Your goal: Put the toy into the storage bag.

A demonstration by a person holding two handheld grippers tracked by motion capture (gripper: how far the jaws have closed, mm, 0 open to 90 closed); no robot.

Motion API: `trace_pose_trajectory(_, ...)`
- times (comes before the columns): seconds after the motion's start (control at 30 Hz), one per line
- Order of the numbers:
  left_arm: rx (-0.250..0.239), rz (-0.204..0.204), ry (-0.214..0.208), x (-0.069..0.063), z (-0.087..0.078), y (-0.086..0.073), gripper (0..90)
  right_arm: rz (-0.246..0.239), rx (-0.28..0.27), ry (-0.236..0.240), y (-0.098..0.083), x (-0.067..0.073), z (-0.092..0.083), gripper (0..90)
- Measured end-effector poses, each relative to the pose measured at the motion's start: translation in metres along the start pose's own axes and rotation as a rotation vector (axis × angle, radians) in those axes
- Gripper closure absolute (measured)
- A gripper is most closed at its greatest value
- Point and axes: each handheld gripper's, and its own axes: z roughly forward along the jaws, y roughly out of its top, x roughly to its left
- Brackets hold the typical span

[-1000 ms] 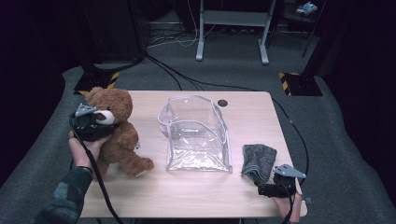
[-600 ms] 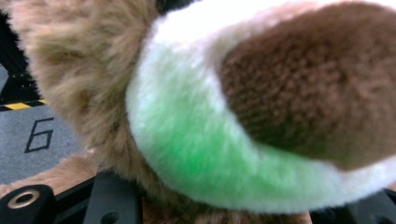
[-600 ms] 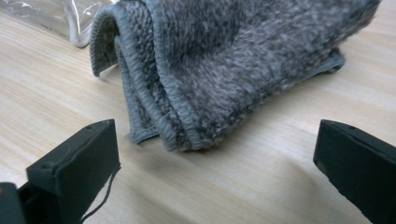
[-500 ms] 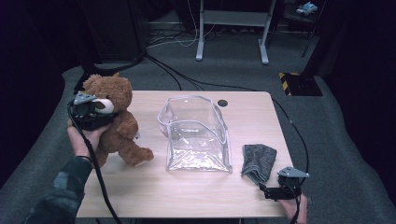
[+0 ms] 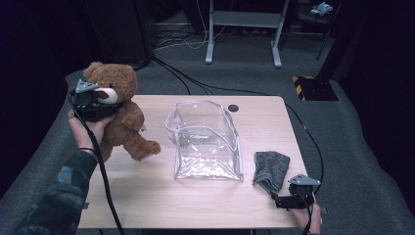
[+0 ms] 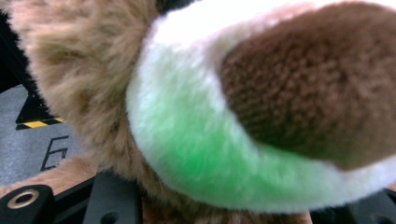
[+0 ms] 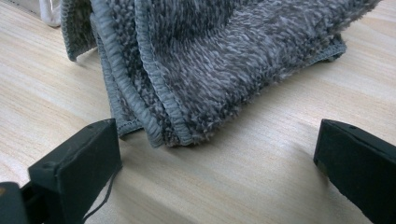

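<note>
A light wooden table (image 5: 147, 205) is standing on grey carpet in a dim room, seen from above the person's side. Black cables are trailing across the floor behind it, past the legs of a grey metal stand (image 5: 242, 29).

The largest thing in play is a brown teddy bear (image 5: 125, 122), which is hanging upright over the table's left edge, its feet clear of the wood. The left gripper (image 5: 98, 104) is gripping the bear by the head, at the pale muzzle. In the left gripper view the cream muzzle (image 6: 196, 158) and knitted brown nose (image 6: 308, 88) are sitting pressed close against the camera, with the jaws standing about half closed on the soft head between them. The person's left hand (image 5: 85, 132) and a camouflage-patterned sleeve (image 5: 58, 196) are reaching in from the lower left.

In the middle of the table a clear plastic bag (image 5: 205, 142) is lying with its mouth propped open toward the far side. A small dark round disc (image 5: 233, 107) is sitting just beyond it, near the far edge.

To the right of the bag, well apart from the bear, a folded grey towel (image 5: 271, 169) is lying flat on the wood.

The right gripper (image 5: 281, 201) is resting low at the table's near right corner, just beside the towel's near edge. In the right gripper view its two black jaws are standing wide apart with nothing between them, and the folded hems of the towel (image 7: 224, 70) are lying just ahead of the tips on bare wood.
</note>
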Motion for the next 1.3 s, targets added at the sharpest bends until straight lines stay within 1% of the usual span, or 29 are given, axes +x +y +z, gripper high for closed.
trace_pose_trajectory(0.07,-0.007,0.002,0.003,0.0,0.0,0.007,46.5,-0.013,0.0,0.003,0.0,-0.001,0.0,0.0)
trace_pose_trajectory(0.13,-0.017,0.007,0.007,-0.001,0.0,0.014,46.5,-0.003,0.0,0.002,0.0,0.0,0.0,0.0)
trace_pose_trajectory(0.17,-0.026,0.01,0.009,-0.001,0.0,0.018,46.4,-0.007,-0.001,0.004,0.0,-0.001,0.0,0.0)
trace_pose_trajectory(0.23,-0.028,0.013,0.013,-0.002,0.0,0.025,46.4,-0.001,-0.002,0.008,0.0,0.0,0.0,0.0)
trace_pose_trajectory(0.27,-0.037,0.014,0.016,-0.003,0.0,0.028,46.4,-0.01,0.0,-0.001,0.0,-0.001,0.0,0.0)
trace_pose_trajectory(0.3,-0.039,0.019,0.017,-0.003,0.001,0.031,46.4,0.002,-0.006,-0.007,0.0,0.0,0.0,0.0)
trace_pose_trajectory(0.4,-0.046,0.023,0.026,-0.005,0.002,0.04,46.4,-0.004,-0.002,-0.002,0.0,-0.001,0.0,0.0)
trace_pose_trajectory(0.43,-0.049,0.023,0.027,-0.006,0.003,0.043,46.4,0.003,-0.004,-0.006,0.0,0.0,0.0,0.0)
trace_pose_trajectory(0.53,-0.045,0.034,0.027,-0.009,0.005,0.052,46.3,-0.002,-0.006,-0.004,0.0,-0.001,0.0,0.0)
trace_pose_trajectory(0.73,-0.068,0.054,0.032,-0.017,0.008,0.07,46.3,-0.007,-0.004,-0.002,0.0,-0.001,0.0,0.0)
trace_pose_trajectory(0.87,-0.082,0.066,0.028,-0.024,0.009,0.082,46.2,0.004,-0.005,0.005,0.0,-0.001,0.0,0.0)
trace_pose_trajectory(0.9,-0.083,0.079,0.026,-0.026,0.009,0.085,46.2,0.004,-0.006,0.004,0.0,-0.001,0.0,0.0)
trace_pose_trajectory(1.07,-0.101,0.09,0.018,-0.037,0.011,0.099,46.1,0.009,-0.004,0.002,0.0,0.0,0.0,0.0)
trace_pose_trajectory(1.23,-0.109,0.114,0.005,-0.049,0.016,0.11,46.0,0.008,-0.003,0.003,0.0,-0.001,0.0,0.0)
trace_pose_trajectory(1.3,-0.111,0.115,-0.004,-0.055,0.018,0.113,46.0,0.006,-0.004,0.003,0.0,-0.001,0.0,0.0)
